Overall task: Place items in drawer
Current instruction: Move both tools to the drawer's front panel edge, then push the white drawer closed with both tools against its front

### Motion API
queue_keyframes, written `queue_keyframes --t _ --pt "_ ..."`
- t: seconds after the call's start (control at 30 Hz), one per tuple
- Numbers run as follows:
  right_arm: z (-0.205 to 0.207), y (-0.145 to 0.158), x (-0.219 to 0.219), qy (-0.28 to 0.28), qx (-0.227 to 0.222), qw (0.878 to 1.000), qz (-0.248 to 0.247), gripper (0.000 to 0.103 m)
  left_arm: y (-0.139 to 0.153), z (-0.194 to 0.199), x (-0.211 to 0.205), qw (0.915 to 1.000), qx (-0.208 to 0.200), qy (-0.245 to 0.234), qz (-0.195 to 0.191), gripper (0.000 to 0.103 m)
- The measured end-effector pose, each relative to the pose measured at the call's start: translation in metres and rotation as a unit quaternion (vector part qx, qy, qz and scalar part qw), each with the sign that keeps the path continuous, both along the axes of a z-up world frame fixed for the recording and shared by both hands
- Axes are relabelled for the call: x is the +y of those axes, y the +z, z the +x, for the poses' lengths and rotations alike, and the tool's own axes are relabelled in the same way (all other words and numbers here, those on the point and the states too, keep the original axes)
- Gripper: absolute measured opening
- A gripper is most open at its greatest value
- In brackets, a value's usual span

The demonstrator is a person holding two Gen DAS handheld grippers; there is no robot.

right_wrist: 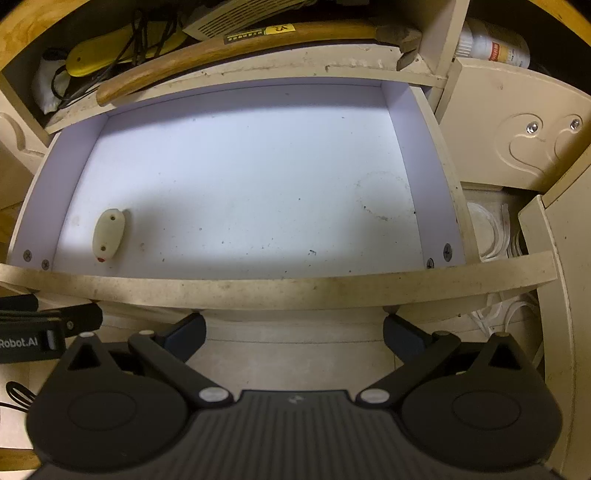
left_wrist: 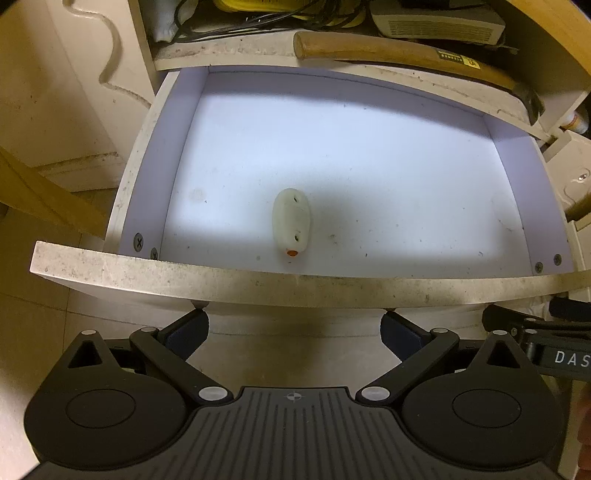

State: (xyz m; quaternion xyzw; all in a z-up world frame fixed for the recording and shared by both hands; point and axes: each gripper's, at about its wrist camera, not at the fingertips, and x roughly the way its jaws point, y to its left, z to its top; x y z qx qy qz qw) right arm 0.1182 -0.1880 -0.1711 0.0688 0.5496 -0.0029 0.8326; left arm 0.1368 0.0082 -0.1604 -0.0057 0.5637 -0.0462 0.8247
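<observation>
The drawer (left_wrist: 291, 291) stands pulled open, with a white floor and pale lilac walls; it also shows in the right wrist view (right_wrist: 295, 288). A small white oval plastic item with an orange tip (left_wrist: 291, 220) lies on the drawer floor near the front panel, left of centre in the right wrist view (right_wrist: 108, 234). My left gripper (left_wrist: 294, 328) is open and empty, just below the drawer's front panel. My right gripper (right_wrist: 294, 330) is open and empty, also below the front panel, to the right of the left one.
A hammer with a wooden handle (left_wrist: 406, 55) lies on the shelf above the drawer, also in the right wrist view (right_wrist: 229, 48). Yellow tool, cables and a grey box (right_wrist: 229, 18) sit behind it. A bottle (right_wrist: 495, 44) stands right. Cabinet door (right_wrist: 517, 122) is right.
</observation>
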Motion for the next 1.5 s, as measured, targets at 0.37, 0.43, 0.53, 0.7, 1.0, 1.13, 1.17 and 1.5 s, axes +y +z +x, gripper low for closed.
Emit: queue_keyframes --t 0.37,0.43,0.53,0.7,1.0,1.13,1.17,1.5 --pt "0.006 0.002 -0.001 0.000 -0.014 1.000 -0.004 0.103 0.002 0.009 0.000 0.9999 -0.013 0.003 0.000 0.103" --pt "0.008 0.002 -0.001 0.000 -0.018 1.000 -0.006 0.103 0.003 0.013 0.000 0.9999 -0.015 0.005 -0.001 0.103" --pt "0.014 0.002 -0.004 -0.001 -0.023 1.000 -0.007 0.103 0.004 0.019 0.000 0.9998 -0.019 0.006 -0.001 0.103" --pt "0.027 0.003 -0.006 -0.001 -0.034 0.999 -0.013 0.103 0.004 0.031 0.000 0.9996 -0.025 0.008 -0.007 0.103" --pt "0.056 0.003 -0.008 -0.002 -0.052 0.998 -0.020 0.103 0.006 0.057 -0.001 0.9993 -0.036 0.008 -0.012 0.103" --pt "0.070 0.004 -0.009 -0.003 -0.057 0.998 -0.021 0.103 0.007 0.073 0.000 0.9992 -0.036 0.009 -0.015 0.103" --pt "0.073 0.004 -0.010 -0.004 -0.057 0.998 -0.021 0.103 0.007 0.076 0.001 0.9992 -0.036 0.009 -0.016 0.103" --pt "0.103 0.005 -0.011 -0.005 -0.071 0.997 -0.027 0.103 0.007 0.104 -0.001 0.9987 -0.048 0.010 -0.016 0.103"
